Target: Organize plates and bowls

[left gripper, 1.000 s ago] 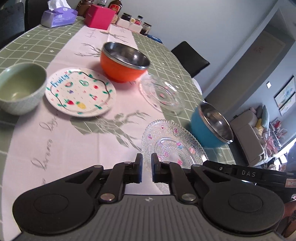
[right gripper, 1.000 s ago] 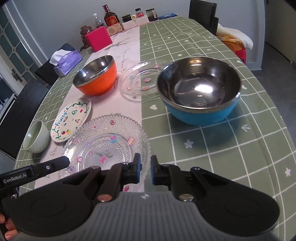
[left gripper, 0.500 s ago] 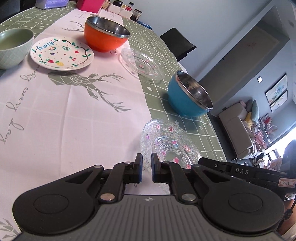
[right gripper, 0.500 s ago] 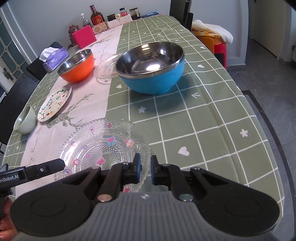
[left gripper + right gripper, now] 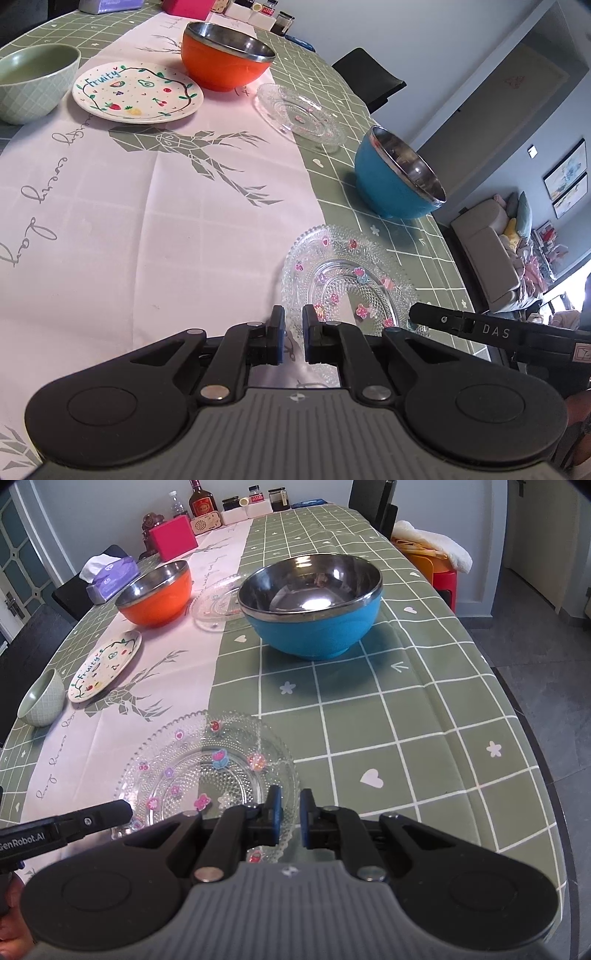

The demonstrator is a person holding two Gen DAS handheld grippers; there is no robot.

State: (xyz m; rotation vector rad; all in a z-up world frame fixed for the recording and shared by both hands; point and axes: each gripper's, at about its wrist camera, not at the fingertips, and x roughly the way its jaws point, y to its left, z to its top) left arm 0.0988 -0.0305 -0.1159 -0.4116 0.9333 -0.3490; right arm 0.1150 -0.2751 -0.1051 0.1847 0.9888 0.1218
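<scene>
white plate [image 5: 137, 92] lettered "fruity", beside orange bowl [image 5: 227, 55] | glass plate [image 5: 207, 775] at near table edge, both grippers clamp its rim: left gripper [image 5: 292, 334] "genrobot.ai", right gripper [image 5: 287, 818] "das"

Bright daylight, both views sharp, no motion blur. Strong fisheye bend at edges: table [image 5: 424, 716] lines curve, dark vignette in corners. Window glare blown out far right in left wrist view. Specular hotspot inside blue bowl [image 5: 314, 627]; soft shadow to its right. Glass plate [image 5: 347, 280] sparkles w/ small highlights.
</scene>
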